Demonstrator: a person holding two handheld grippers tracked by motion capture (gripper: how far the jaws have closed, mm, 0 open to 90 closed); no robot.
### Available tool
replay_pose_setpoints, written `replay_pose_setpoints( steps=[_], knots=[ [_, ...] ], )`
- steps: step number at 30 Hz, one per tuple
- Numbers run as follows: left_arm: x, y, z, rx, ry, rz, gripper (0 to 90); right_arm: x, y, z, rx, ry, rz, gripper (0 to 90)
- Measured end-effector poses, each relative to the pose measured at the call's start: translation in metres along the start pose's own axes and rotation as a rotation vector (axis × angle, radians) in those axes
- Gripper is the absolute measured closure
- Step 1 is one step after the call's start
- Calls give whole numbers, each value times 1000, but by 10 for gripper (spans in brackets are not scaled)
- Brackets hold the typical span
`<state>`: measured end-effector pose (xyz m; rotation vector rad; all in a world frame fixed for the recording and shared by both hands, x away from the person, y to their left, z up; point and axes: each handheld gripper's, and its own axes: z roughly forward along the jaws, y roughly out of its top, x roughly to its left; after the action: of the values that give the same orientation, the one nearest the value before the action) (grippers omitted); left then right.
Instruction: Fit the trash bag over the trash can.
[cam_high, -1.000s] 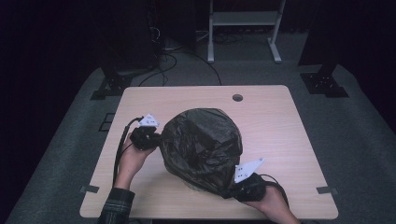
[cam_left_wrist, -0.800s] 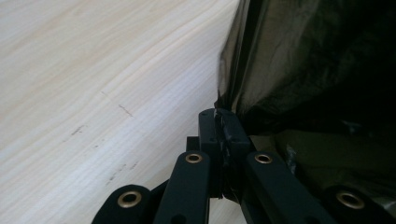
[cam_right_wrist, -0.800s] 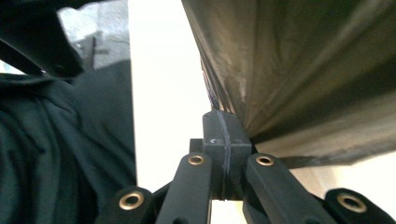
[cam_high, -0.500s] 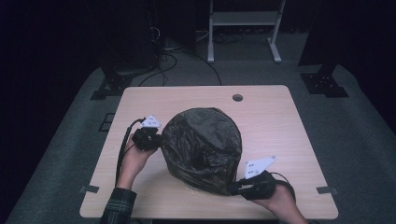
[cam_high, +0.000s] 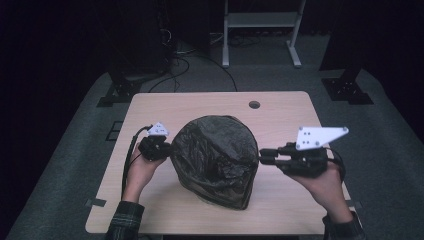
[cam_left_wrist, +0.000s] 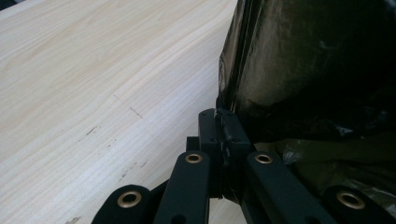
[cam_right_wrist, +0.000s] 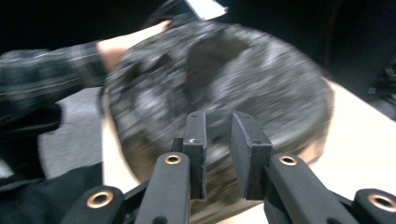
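A puffed-up black plastic bag (cam_high: 215, 160) stands in the middle of the light wooden table (cam_high: 200, 102). My left gripper (cam_high: 167, 150) is at the bag's left side, shut on a fold of the bag's film (cam_left_wrist: 303, 60); the jaws (cam_left_wrist: 219, 121) pinch the edge close to the tabletop. My right gripper (cam_high: 262, 156) hovers above the table at the bag's right side and points at it. Its jaws (cam_right_wrist: 218, 126) have just been opening and stand slightly apart with nothing between them. The bag (cam_right_wrist: 224, 74) looks blurred beyond them.
A round cable hole (cam_high: 254, 105) sits near the table's far edge. Behind the table stand a white frame (cam_high: 260, 20), cables on the carpet, and black stand feet (cam_high: 120, 90) (cam_high: 347, 85) at both far corners. The person's sleeve (cam_right_wrist: 42, 70) reaches along the bag's far side.
The right gripper has let go of the bag's lower front corner, risen and swung out to the bag's right side. The left gripper has stayed put on the bag.
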<state>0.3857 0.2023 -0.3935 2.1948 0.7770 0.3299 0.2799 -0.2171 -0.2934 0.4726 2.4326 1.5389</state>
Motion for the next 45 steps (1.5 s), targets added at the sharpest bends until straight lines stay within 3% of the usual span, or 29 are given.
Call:
replay_pose_setpoints(
  steps=[6,10,13,18,20,25,26,29,32,36,45],
  knots=[
    [-1,1,-1,-6,-2,1,893,-43,20,28,48,-62,56,702],
    [0,2,-2,-8,-3,6,893,-67,24,51,71,-93,90,672],
    [0,2,-2,-8,-5,6,893,-83,25,69,102,-83,138,625],
    [0,3,-2,-13,-8,4,893,-94,24,86,141,-96,168,674],
    [0,4,-2,-14,-9,6,893,-97,24,90,130,-71,183,756],
    [1,4,-2,-17,-5,7,893,-97,26,87,94,-89,176,825],
    [1,4,-2,-17,-4,5,893,-97,26,85,76,-86,181,880],
    [2,4,-1,-15,0,5,893,-99,26,82,80,-147,168,900],
    [3,2,3,-12,-1,-3,894,-109,17,85,106,-207,177,900],
    [4,-1,12,19,3,-2,894,-126,-7,94,139,-251,214,900],
    [7,-11,24,47,0,-19,894,-141,-52,113,202,-262,295,900]
  ],
)
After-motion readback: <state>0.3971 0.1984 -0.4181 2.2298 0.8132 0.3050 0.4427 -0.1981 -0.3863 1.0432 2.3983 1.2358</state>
